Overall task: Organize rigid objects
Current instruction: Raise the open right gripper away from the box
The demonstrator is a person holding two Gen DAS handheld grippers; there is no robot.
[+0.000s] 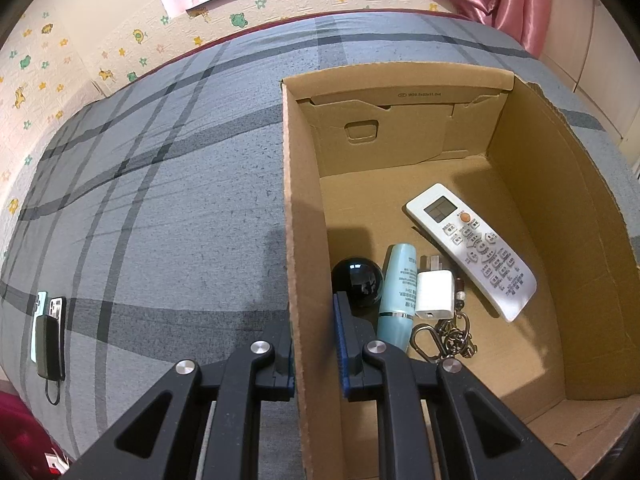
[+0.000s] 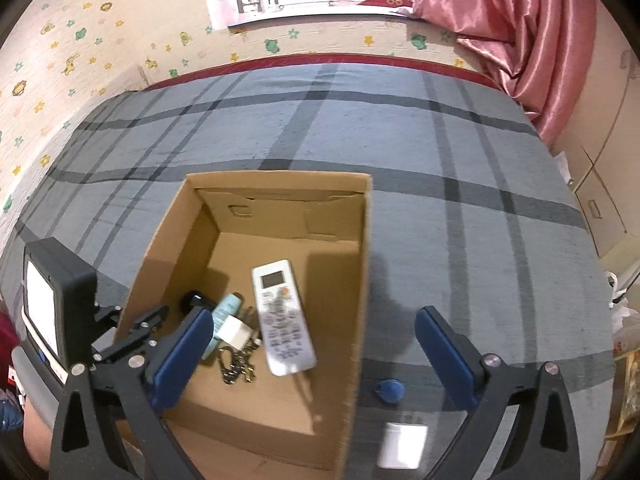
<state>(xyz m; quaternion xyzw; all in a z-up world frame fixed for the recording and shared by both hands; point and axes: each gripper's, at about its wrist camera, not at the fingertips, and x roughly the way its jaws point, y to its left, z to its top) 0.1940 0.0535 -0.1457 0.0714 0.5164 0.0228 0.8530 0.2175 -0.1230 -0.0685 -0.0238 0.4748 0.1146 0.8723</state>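
My left gripper (image 1: pixel 316 356) pinches the corrugated left wall of the open cardboard box (image 1: pixel 304 216), one blue pad inside and one outside. My right gripper (image 2: pixel 314 354) hangs spread wide over the box's right wall with nothing between its pads. On the box floor lie a long white remote (image 1: pixel 472 250) with rows of buttons, a glossy black ball (image 1: pixel 357 280), a pale blue tube (image 1: pixel 396 296), a white cube charger (image 1: pixel 435 294) and metal keys (image 1: pixel 444 338). Outside, near the bed's front edge on the grey plaid cover (image 2: pixel 460 208), sit a blue teardrop tag (image 2: pixel 387 391) and another white charger (image 2: pixel 402 445).
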